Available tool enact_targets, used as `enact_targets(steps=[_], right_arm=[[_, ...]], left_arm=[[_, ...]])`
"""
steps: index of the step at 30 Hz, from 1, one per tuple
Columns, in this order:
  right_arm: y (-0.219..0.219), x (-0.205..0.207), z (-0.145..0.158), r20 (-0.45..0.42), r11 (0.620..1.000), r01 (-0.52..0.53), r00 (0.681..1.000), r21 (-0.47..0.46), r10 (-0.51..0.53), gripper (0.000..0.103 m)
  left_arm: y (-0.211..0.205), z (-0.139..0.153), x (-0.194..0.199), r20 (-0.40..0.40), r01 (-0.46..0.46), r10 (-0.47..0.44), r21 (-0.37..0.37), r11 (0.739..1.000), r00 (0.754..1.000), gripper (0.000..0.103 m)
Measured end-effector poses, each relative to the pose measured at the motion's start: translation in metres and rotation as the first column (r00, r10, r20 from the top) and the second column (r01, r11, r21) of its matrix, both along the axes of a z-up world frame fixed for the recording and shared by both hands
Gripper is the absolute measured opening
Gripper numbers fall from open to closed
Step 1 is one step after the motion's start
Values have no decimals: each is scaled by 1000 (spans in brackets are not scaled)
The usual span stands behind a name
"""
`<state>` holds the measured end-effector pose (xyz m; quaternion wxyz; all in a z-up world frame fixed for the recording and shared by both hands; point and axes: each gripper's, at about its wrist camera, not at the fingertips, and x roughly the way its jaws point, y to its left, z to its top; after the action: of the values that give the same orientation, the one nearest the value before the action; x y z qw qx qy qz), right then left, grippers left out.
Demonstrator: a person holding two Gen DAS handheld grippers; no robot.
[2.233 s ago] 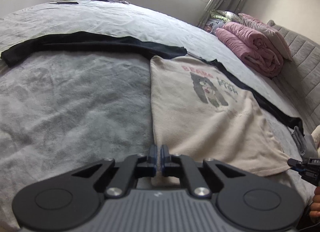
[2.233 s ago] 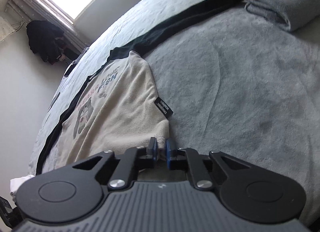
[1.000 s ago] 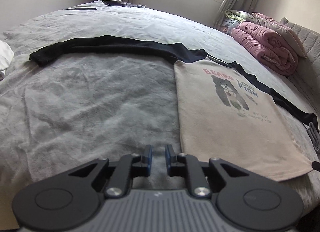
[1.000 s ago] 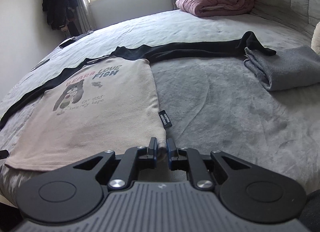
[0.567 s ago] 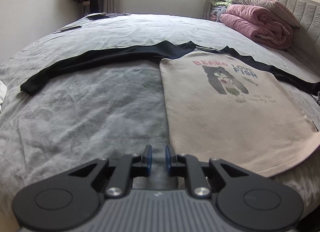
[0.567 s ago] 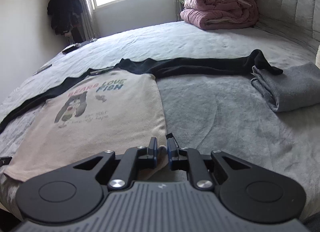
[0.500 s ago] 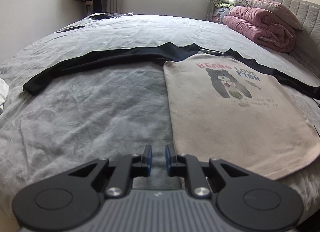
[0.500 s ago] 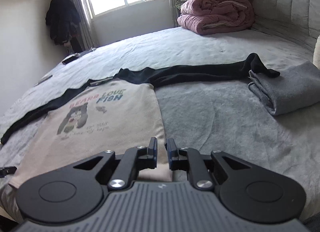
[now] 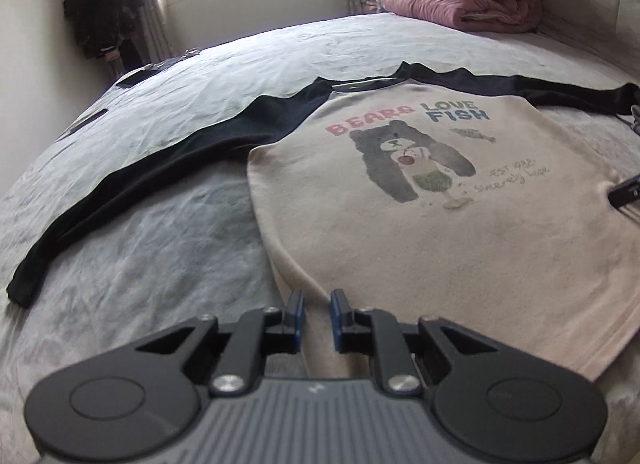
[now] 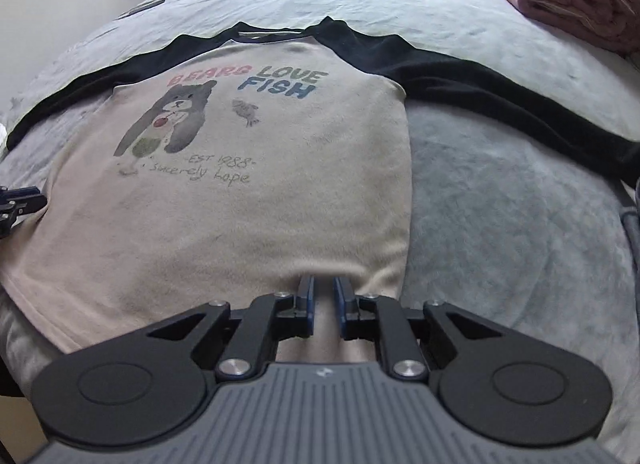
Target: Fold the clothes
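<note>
Bed [image 9: 168, 224]: covered by a grey fleecy blanket, rumpled in places; it carries everything else and fills most of both views.
Raglan shirt [image 9: 420, 224]: long-sleeved, cream body with black sleeves, lying flat and face up across the bed, collar toward the window, hem toward the cameras. The print shows a bear, a small fish and the words "BEARS LOVE FISH".
Sleeves: both spread out sideways on the blanket. The left sleeve [image 9: 132, 184] runs to a cuff near the left edge of the left wrist view; the right sleeve [image 10: 500, 100] runs to the right edge of the right wrist view.
Pink quilt [image 9: 460, 4]: folded and stacked by the padded headboard, well apart from the shirt.
Dark clothes [image 9: 100, 12]: hanging in the corner beside the window.
Flat dark items [image 9: 136, 78]: several at the bed's far edge; too small to tell what they are.
Left tool [image 9: 316, 314]: low over the shirt's hem near its left corner; the blue pads stand a little apart, and whether they touch the cloth cannot be told.
Right tool [image 10: 323, 296]: at the hem near the shirt's right corner; pads a little apart with cream cloth showing in the gap, not pinched.
</note>
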<state>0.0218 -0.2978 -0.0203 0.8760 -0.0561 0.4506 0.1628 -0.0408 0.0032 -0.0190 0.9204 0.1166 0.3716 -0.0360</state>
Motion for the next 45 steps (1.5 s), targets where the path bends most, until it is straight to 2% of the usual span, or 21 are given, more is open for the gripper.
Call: enact_targets(steps=[4,10,14,18,21,24,32,36,45], right_arm=[[0,21,-1,-9,1000,-17,1000,-8,17,16],[-11,41,0,-12,998,-9,1000,61,9,16],[-14,56,-1,-17,995,7,1000,95,-5,16],[-6,71,-3,4,996,-33,999,78,33,16],[-5,82,-5,14,996,-29,1000,81,28,16],[-3,89,-6,30,996,-39,999,77,37,16],[1,108,-7,63,996,-69,996,63,65,14],[1,118,-8,76,995,-79,994,63,74,9],[5,136,-10,100,996,-72,993,58,66,9]], left_arm=[[-1,4,25,-34,29,-28,31,999,999,15],[44,32,45,-7,-75,74,-74,994,997,22],[56,28,60,-30,-92,89,-148,985,996,26],[30,6,73,-47,-35,34,-38,999,998,26],[22,2,84,-28,-48,47,-13,999,998,25],[20,2,97,-25,-88,88,-20,996,996,25],[12,-4,122,-9,-151,151,21,988,988,26],[8,-5,133,0,-168,168,40,985,986,26],[3,-8,165,12,-179,178,61,982,984,26]])
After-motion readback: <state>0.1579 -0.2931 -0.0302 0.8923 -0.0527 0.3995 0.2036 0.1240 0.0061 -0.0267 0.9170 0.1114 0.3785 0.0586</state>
